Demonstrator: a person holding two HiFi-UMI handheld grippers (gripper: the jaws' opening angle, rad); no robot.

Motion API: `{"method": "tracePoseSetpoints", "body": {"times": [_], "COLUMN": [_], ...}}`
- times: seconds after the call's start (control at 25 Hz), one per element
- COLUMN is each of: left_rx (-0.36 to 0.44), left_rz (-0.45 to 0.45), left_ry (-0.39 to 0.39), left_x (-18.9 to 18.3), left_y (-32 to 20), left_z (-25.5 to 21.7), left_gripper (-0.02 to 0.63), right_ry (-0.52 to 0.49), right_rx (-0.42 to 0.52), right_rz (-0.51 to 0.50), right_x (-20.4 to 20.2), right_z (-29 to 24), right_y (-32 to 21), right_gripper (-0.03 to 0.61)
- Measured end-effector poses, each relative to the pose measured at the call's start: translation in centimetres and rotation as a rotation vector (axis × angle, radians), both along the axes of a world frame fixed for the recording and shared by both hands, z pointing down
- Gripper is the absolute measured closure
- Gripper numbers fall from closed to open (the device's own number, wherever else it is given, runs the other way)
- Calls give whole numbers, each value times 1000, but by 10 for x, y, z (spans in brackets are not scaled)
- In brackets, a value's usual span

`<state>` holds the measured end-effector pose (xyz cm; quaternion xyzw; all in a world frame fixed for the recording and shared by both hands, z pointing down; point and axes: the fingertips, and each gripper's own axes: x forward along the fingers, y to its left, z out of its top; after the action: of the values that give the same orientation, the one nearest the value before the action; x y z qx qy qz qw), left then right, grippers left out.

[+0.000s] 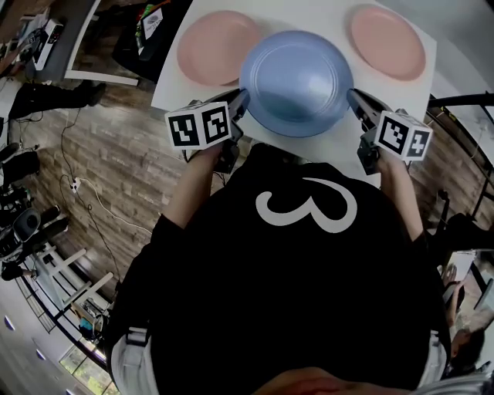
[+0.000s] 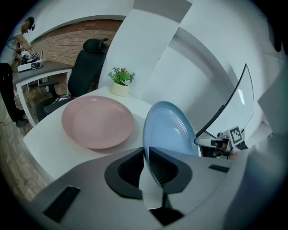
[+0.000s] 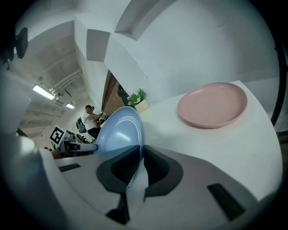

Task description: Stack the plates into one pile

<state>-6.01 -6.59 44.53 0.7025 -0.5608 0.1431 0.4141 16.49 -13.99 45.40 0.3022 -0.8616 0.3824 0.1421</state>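
I hold blue plate (image 1: 296,81) by opposite rims, left gripper (image 1: 242,99) and right gripper (image 1: 353,97) both clamped on it, over table (image 1: 309,15) near edge. Left pink plate (image 1: 218,46) and right pink plate (image 1: 386,41) flank it; bare tabletop between them.

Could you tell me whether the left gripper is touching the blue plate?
Touching. The left gripper view shows the left gripper pinching the rim of the blue plate.

My bench (image 1: 171,91) is white and plain, and its near edge is just in front of me. Two pink plates lie flat on it, well apart. The left pink plate (image 1: 218,46) is near the left edge and the right pink plate (image 1: 386,40) near the right edge. A small potted plant (image 2: 120,81) stands upright by the far edge, beyond the plates and about between them.
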Motion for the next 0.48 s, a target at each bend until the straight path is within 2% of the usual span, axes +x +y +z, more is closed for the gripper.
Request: {"method": "tracePoseSetpoints", "body": {"times": [0.08, 0.2, 0.48], "left_rx": [0, 0, -3], "left_rz": [6, 12, 22], "left_ry": [-7, -11, -3], "left_x": [-17, -67, -100], "left_y": [-3, -18, -27], "left_z": [0, 2, -3], "left_gripper": [563, 563, 563], "right_ry": [3, 13, 19], "right_rx": [-1, -4, -6], "right_rz": [4, 8, 28], "right_x": [-16, -65, -97], "right_z": [-1, 0, -6], "right_y": [-3, -16, -22], "right_gripper": [534, 534, 534]}}
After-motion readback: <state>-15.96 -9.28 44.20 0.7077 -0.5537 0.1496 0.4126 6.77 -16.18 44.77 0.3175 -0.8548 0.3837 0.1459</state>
